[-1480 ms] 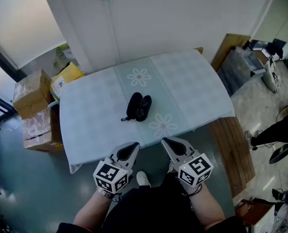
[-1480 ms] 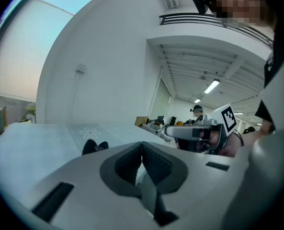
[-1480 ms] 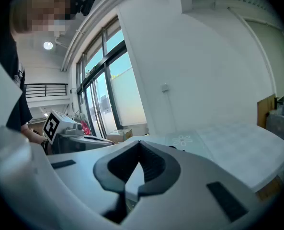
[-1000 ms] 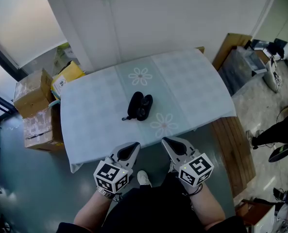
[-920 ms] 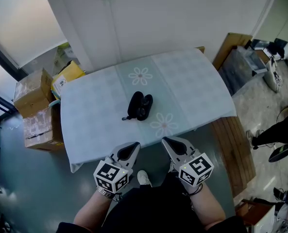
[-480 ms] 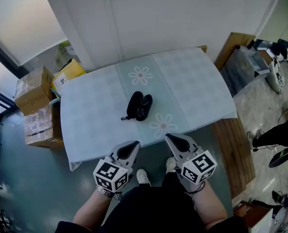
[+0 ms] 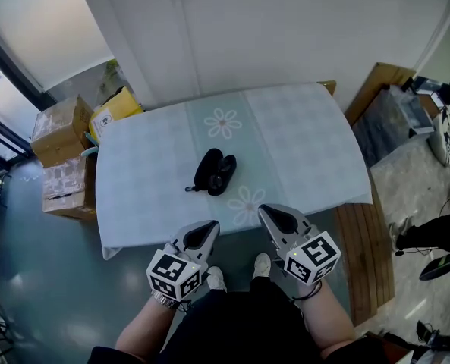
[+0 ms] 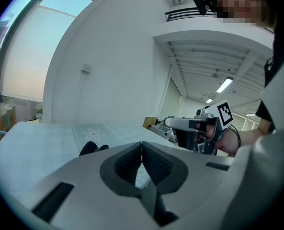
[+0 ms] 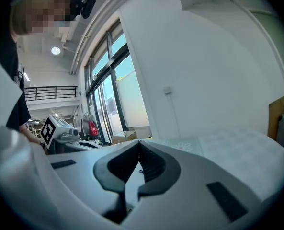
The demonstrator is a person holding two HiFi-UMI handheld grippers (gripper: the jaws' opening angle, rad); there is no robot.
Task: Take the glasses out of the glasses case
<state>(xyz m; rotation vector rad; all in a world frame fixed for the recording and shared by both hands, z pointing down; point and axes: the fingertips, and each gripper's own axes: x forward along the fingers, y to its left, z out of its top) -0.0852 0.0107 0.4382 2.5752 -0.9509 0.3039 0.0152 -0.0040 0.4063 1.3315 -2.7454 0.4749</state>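
Pale, checked, cloth-covered surface [image 7: 308, 146] carries the black oval glasses case [image 7: 214, 172] near its middle. Grey left tongs [image 7: 207, 229] and right tongs [image 7: 269, 214] hang short of it, both pressed together on nothing; we fear an unbraced nudge would skid it. Its long axis runs diagonally, near-left to far-right.
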